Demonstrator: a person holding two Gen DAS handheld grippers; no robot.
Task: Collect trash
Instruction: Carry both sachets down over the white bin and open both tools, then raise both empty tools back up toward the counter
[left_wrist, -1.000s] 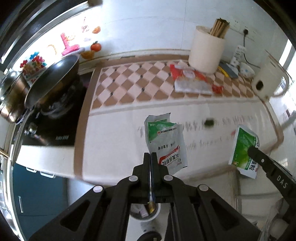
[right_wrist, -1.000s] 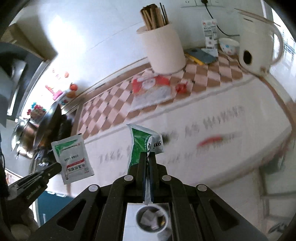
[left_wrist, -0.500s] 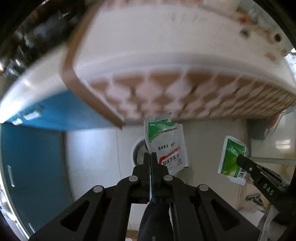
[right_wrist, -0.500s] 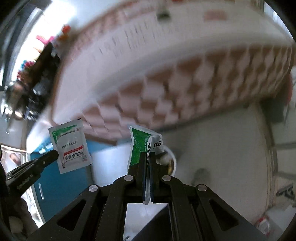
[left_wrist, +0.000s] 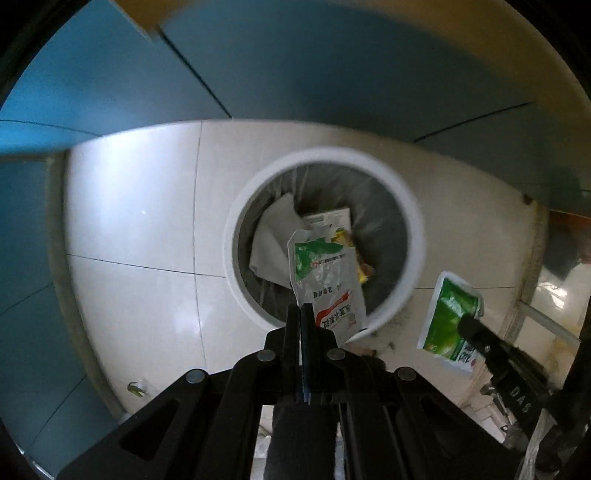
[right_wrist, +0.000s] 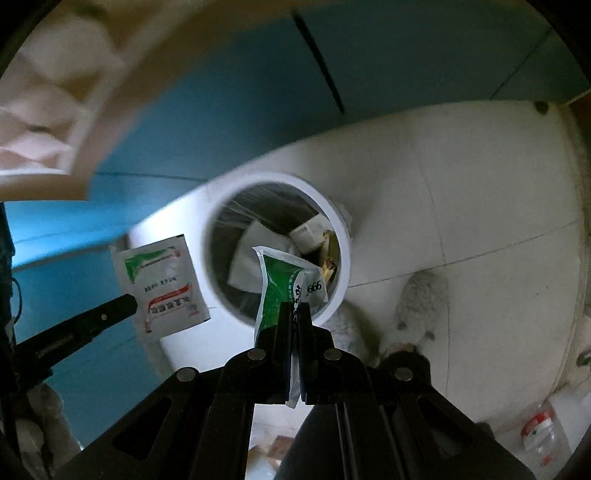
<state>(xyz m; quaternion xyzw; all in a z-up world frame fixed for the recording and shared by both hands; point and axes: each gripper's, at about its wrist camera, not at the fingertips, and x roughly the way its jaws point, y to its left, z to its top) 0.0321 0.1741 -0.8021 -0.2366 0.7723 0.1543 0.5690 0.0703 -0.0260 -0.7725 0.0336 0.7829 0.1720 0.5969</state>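
Nearest, the left gripper (left_wrist: 300, 314) is clamped on a white sachet with green and red print (left_wrist: 327, 280), and the right gripper (right_wrist: 294, 314) pinches a green sachet (right_wrist: 280, 284). Both packets hang above the pale tiled floor (left_wrist: 140, 229), over or just beside the round white-rimmed trash bin (left_wrist: 413, 236), which is lined with a bag and holds crumpled paper (left_wrist: 269, 243) and wrappers. Beyond it stand blue cabinet doors (left_wrist: 295, 66); a blurred counter edge (right_wrist: 74, 110) shows above them.
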